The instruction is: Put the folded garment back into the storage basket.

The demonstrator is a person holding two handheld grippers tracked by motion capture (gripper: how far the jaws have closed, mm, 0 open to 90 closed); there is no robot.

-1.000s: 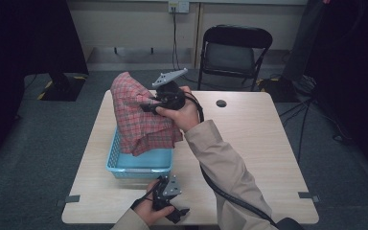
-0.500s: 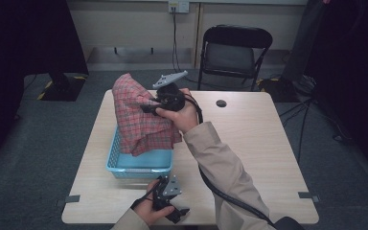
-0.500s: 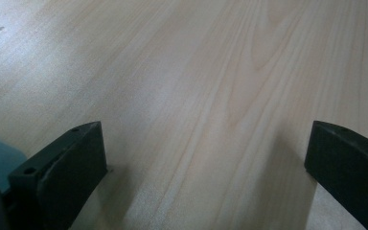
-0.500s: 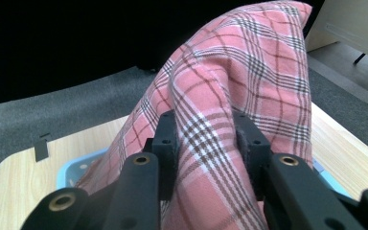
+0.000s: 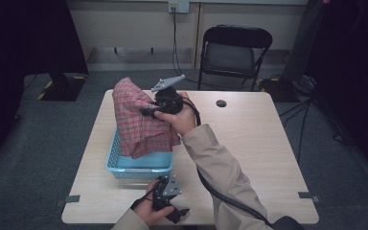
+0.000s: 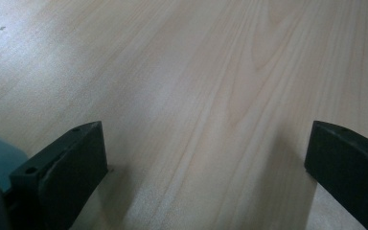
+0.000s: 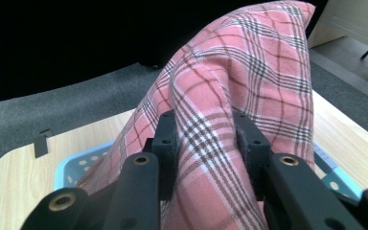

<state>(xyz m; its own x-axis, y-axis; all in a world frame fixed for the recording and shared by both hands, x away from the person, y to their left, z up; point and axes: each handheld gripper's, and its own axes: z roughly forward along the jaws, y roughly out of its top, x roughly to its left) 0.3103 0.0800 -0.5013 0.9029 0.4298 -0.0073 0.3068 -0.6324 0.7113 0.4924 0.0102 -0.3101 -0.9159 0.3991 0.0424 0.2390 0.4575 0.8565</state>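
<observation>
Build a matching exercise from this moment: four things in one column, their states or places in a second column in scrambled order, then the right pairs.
Things
1. plaid cloth
2. blue basket
3. left gripper
4. folding chair

States or places
A. jaws wide apart over bare tabletop, holding nothing
B. stands on the floor beyond the table's far edge
C. pinched between the right gripper's jaws and lifted, lower end hanging into the basket
D. sits on the table's left part, perforated walls

Pairs: 1-C, 2-D, 3-A, 4-B
</observation>
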